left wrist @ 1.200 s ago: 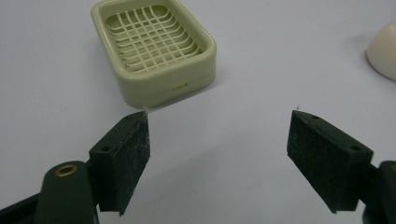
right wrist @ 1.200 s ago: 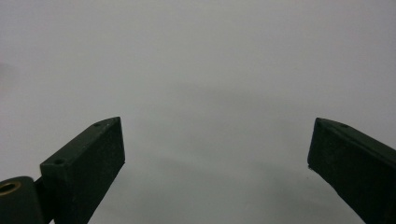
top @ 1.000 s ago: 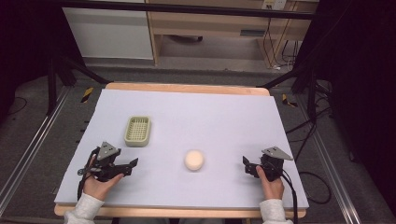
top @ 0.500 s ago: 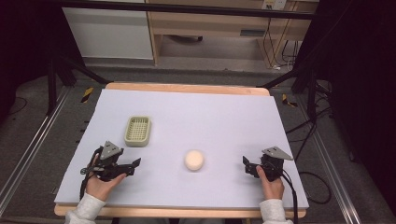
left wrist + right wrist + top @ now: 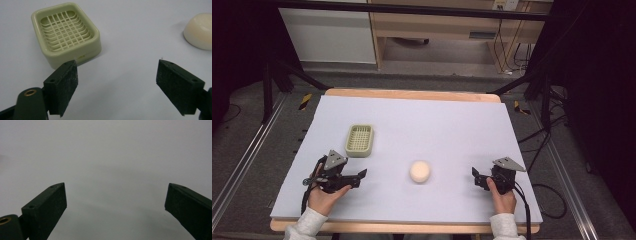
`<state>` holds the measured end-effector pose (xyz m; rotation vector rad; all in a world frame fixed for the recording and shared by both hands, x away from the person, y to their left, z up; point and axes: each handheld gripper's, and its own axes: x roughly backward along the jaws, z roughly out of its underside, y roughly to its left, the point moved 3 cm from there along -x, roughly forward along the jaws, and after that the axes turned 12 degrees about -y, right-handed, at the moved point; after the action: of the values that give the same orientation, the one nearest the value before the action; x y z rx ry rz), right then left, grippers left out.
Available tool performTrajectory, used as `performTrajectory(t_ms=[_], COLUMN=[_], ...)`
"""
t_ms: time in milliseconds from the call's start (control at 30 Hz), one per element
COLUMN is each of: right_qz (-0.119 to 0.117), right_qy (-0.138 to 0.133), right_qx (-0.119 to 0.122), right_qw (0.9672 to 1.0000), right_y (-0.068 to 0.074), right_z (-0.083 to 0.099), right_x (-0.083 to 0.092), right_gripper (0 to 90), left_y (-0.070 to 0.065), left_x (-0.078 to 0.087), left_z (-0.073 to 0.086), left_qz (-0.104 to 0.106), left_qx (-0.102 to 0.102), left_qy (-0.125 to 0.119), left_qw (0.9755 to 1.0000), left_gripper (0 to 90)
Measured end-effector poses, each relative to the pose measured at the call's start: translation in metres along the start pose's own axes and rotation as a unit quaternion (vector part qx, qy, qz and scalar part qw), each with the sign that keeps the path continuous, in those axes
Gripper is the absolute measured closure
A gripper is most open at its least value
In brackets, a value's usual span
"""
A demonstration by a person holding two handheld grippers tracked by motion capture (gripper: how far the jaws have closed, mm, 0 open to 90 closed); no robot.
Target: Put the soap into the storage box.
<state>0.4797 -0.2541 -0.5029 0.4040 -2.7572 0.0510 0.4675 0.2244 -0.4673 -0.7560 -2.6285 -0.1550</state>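
A pale green soap dish [image 5: 359, 140] with a grid floor stands empty on the left half of the table. A round cream soap bar [image 5: 420, 171] lies near the middle, to the right of the dish. My left gripper [image 5: 360, 176] rests low near the front left, pointing right toward the bar. Its jaws have just been opening and nothing is between them. In the left gripper view the left gripper [image 5: 117, 63] faces the dish [image 5: 66, 32] at upper left and the bar [image 5: 200, 31] at far right. My right gripper [image 5: 475, 176] sits at the front right, open and empty, and the right gripper [image 5: 116, 185] faces bare table.
The white tabletop [image 5: 437, 120] has a wooden front edge [image 5: 412, 227] just behind the person's wrists. Dark stands and cables [image 5: 537, 145] line the floor on both sides, and a wooden cabinet [image 5: 437, 30] is beyond the far edge.
The left hand has edged slightly right and its jaws stand wider apart. The right hand, the dish and the bar have not moved.
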Motion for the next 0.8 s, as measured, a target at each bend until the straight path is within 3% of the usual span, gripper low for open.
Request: performTrajectory(t_ms=[800], right_qz=[-0.002], right_qy=[0.005], right_qx=[-0.012], right_qw=[0.9999], right_y=[-0.001], right_z=[0.0], right_x=[-0.001], right_gripper=[4.3], left_y=[-0.033], left_x=[-0.02], left_z=[-0.022], left_qz=[0.043], left_qx=[-0.019], left_qy=[-0.002], left_qw=[0.9989], left_gripper=[18.0])
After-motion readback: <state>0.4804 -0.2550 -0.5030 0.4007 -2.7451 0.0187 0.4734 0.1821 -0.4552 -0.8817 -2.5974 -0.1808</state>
